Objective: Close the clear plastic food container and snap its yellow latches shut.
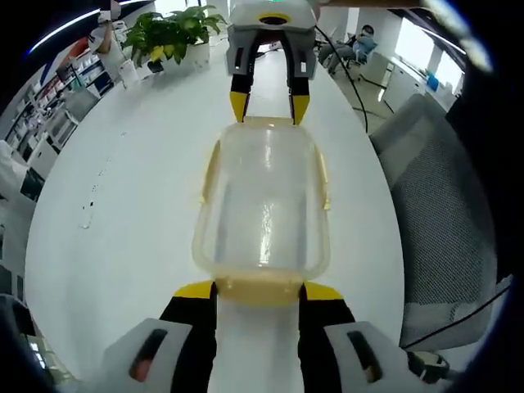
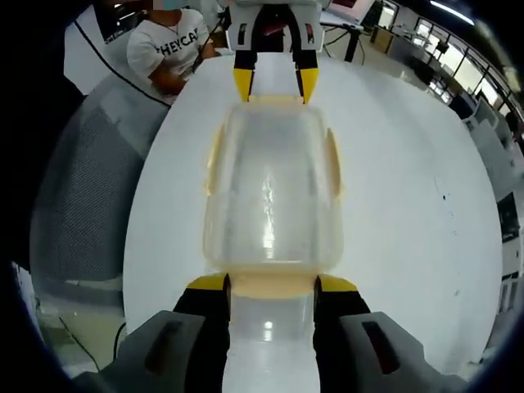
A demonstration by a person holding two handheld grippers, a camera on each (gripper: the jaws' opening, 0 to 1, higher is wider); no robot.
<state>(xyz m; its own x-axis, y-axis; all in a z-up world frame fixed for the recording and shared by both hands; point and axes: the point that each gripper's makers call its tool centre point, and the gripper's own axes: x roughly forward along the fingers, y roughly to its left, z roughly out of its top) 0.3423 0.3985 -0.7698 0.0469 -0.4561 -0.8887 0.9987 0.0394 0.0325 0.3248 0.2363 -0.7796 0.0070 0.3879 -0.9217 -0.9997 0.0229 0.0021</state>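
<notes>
The left gripper point(image 1: 259, 291) stood with its jaws apart, their yellow tips at either side of the near end latch point(image 1: 259, 288) of the one clear container point(image 1: 264, 205); whether they pressed it was hard to tell. The right gripper point(image 2: 272, 285) sat likewise spread at the opposite end latch point(image 2: 272, 282). The container lay between the two claws on the white table point(image 1: 123, 213). Four yellow latches showed; their state was unclear. Beyond the left claw stood one potted plant point(image 1: 168, 34); beside it, a grey chair point(image 1: 442, 213).

left gripper point(image 1: 259, 293) fingers spread, right gripper point(image 2: 271, 286) likewise
</notes>
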